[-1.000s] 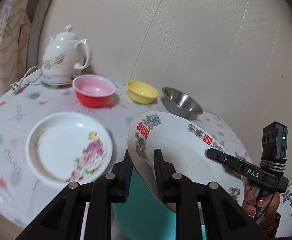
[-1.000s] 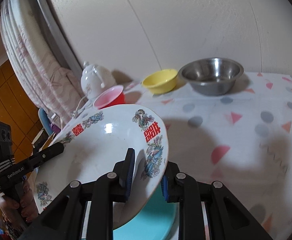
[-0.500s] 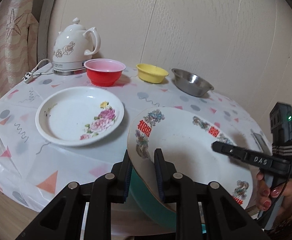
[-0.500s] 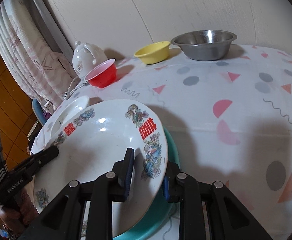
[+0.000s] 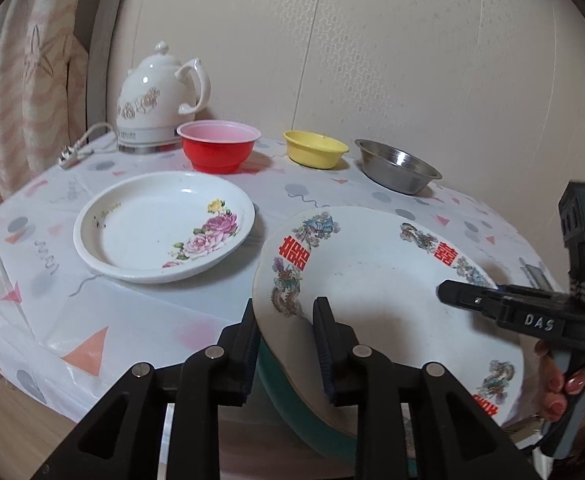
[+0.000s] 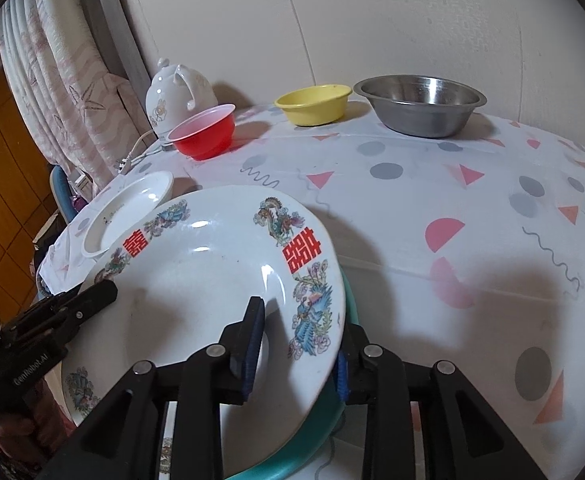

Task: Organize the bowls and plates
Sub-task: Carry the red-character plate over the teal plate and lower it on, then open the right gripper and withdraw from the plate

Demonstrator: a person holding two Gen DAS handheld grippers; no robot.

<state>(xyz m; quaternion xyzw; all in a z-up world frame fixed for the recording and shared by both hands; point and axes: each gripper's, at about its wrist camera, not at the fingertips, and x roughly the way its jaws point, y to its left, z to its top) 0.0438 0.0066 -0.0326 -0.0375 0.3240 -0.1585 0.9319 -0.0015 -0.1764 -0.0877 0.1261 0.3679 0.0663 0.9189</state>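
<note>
A large white plate with red characters and dragon prints is held by both grippers. My left gripper is shut on its left rim. My right gripper is shut on its right rim and also shows in the left wrist view. The plate sits just over a teal plate at the table's front edge. A white floral plate lies to the left. A red bowl, a yellow bowl and a steel bowl stand in a row at the back.
A white ceramic kettle with a cord and plug stands at the back left. The round table has a patterned plastic cloth. A wall is close behind, and a curtain hangs to the left.
Both grippers have lowered the printed plate from a tilted, raised pose down onto the teal plate near the table's front edge. Both stay shut on its rim.
</note>
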